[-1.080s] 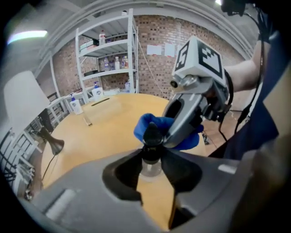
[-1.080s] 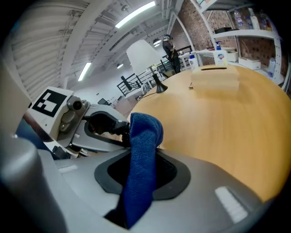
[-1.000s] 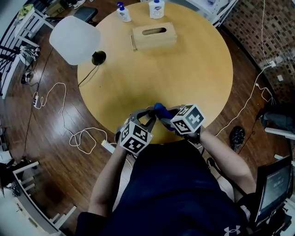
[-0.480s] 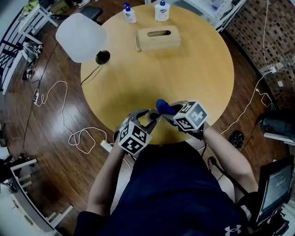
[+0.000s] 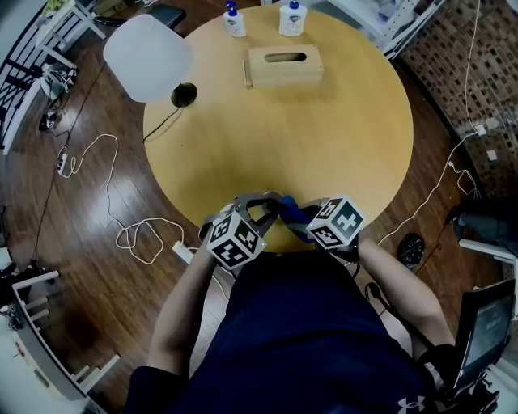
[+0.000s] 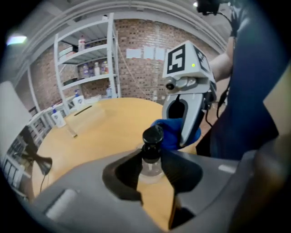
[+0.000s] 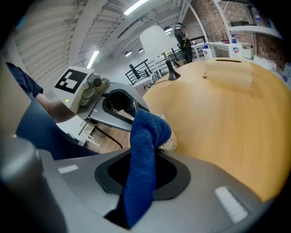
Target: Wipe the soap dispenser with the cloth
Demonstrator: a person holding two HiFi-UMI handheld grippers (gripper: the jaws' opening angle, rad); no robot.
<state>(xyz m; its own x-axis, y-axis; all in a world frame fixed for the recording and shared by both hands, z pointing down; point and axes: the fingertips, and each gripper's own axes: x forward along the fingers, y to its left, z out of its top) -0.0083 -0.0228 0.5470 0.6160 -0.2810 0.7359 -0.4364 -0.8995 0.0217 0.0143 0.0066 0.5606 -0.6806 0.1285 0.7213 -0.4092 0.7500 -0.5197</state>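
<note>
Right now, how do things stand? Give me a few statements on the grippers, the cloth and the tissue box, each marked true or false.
1. The left gripper grips the dispenser. True; its jaws have just been closing, with the dispenser between them.
2. The right gripper is empty. False: it is shut on the cloth.
3. The cloth lies against the dispenser. True.
4. The tissue box sits at the table's near edge. False: it is on the far side.
5. Two bottles stand beyond the tissue box. True.
</note>
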